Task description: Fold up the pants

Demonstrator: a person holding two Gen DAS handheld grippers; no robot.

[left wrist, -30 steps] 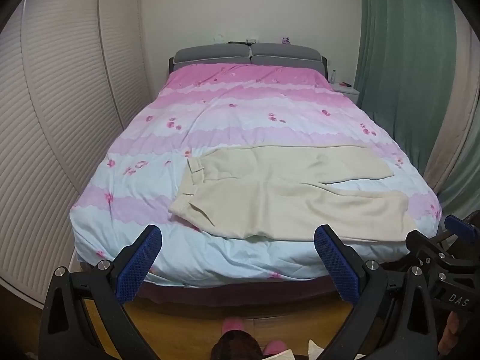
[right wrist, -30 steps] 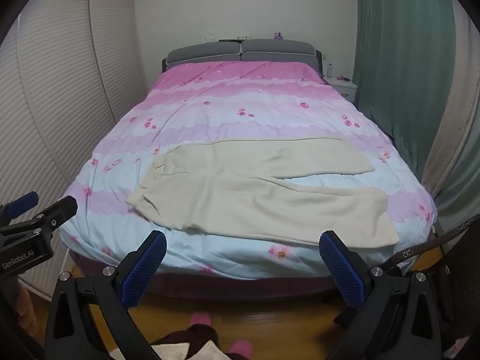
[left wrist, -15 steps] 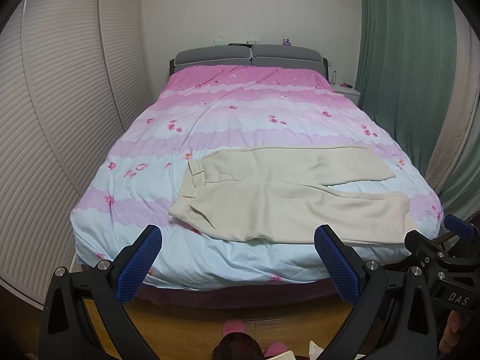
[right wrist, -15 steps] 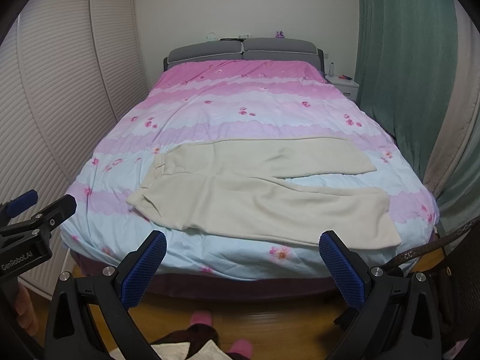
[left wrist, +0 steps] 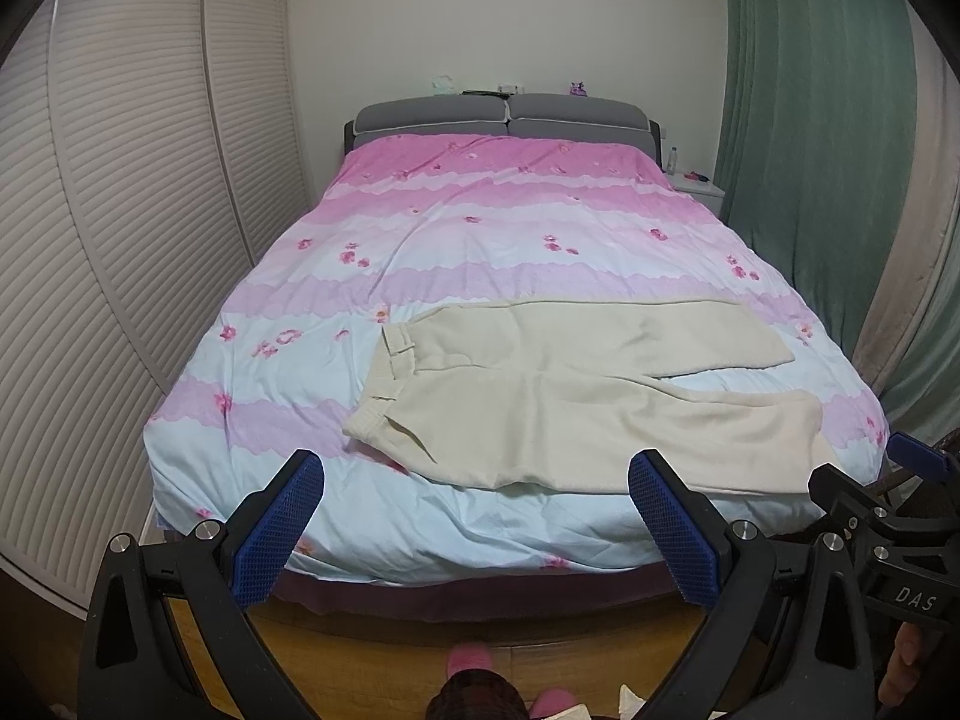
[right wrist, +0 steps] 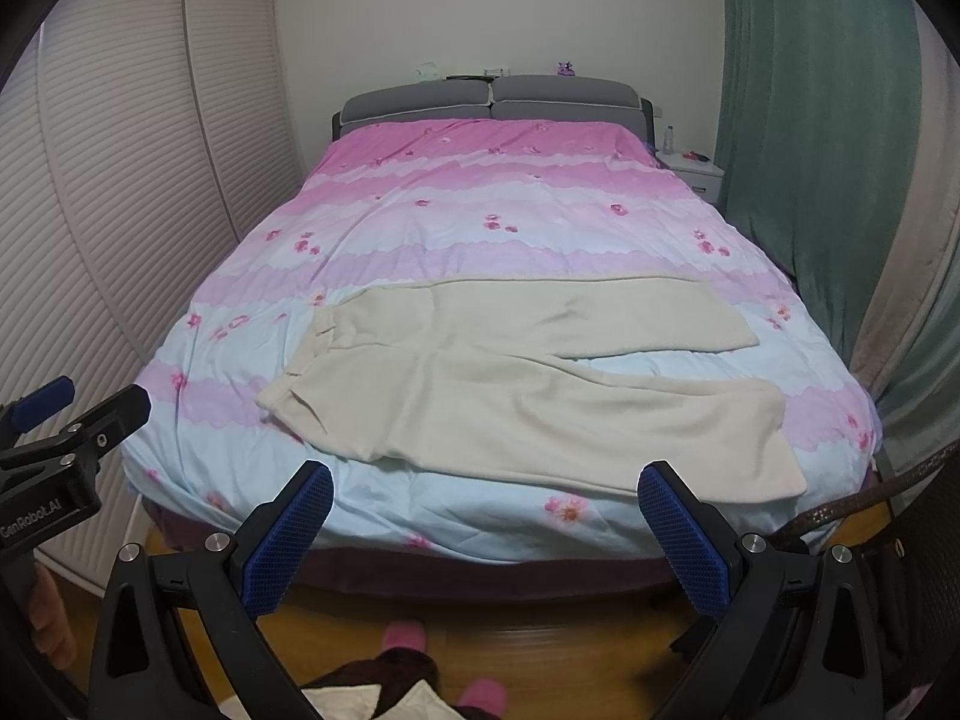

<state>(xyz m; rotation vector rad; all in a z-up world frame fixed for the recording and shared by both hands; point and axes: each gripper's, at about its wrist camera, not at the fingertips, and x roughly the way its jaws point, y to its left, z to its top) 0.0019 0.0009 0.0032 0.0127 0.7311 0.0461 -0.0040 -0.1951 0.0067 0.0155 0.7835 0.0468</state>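
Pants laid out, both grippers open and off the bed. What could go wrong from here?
1. The cream pants lie on a soft, wrinkled duvet; a pinch may catch the cover too.
2. The near leg's hem lies close to the bed's edge and might slide off when pulled.
3. The legs splay apart, so a fold may come out misaligned.

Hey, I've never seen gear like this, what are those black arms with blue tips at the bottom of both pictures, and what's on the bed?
They are two handheld claws, one in each of a person's hands, each carrying a camera that looks along its fingers. One picture comes from the left claw, the other from the right claw. Both stand open and hold nothing. On the bed, cream pants lie spread flat, waistband to the left, not yet folded.
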